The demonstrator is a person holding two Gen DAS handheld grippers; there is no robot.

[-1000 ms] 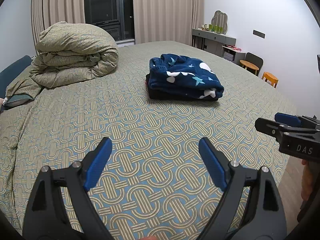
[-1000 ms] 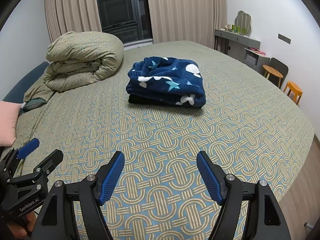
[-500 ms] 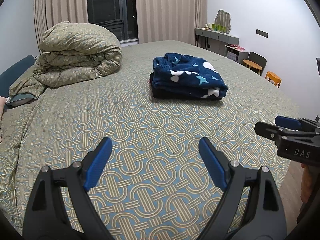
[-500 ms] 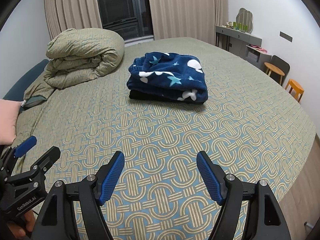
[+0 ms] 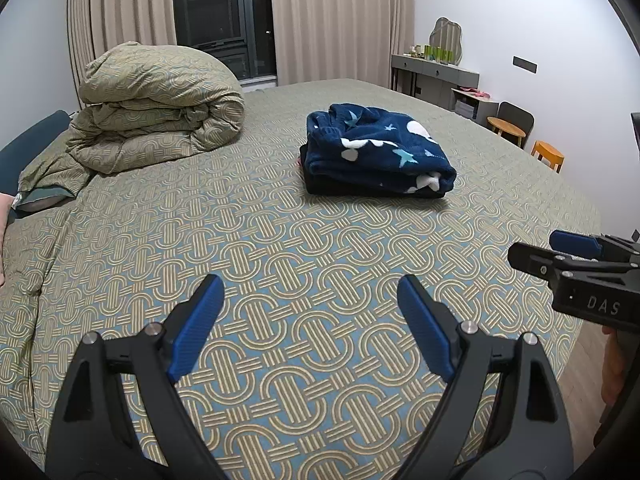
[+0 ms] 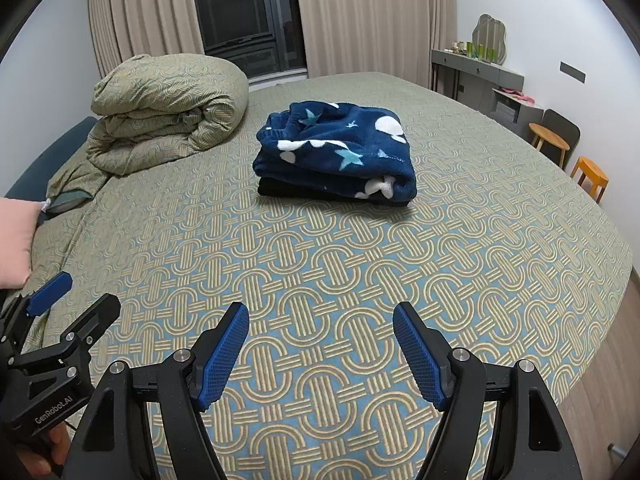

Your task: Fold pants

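Note:
Navy fleece pants (image 5: pixel 376 152) with white and teal stars lie folded in a compact stack on the bed, on top of a dark folded garment (image 5: pixel 352 189). They also show in the right wrist view (image 6: pixel 340 152). My left gripper (image 5: pixel 310 294) is open and empty, held above the bedspread well short of the pants. My right gripper (image 6: pixel 320 320) is open and empty, also short of the pants. Each gripper shows at the edge of the other's view, the right one (image 5: pixel 560 252) and the left one (image 6: pixel 76 296).
The bed (image 5: pixel 280 248) has a patterned green and blue cover. A rolled duvet (image 5: pixel 160 104) sits at the far left. A pink pillow (image 6: pixel 14 236) is at the left edge. A grey dresser (image 5: pixel 436 80) and stools (image 5: pixel 548 154) stand along the right wall.
Both grippers have drawn back and risen slightly, so the folded pants sit a little farther off and lower in view. Both grippers stay open.

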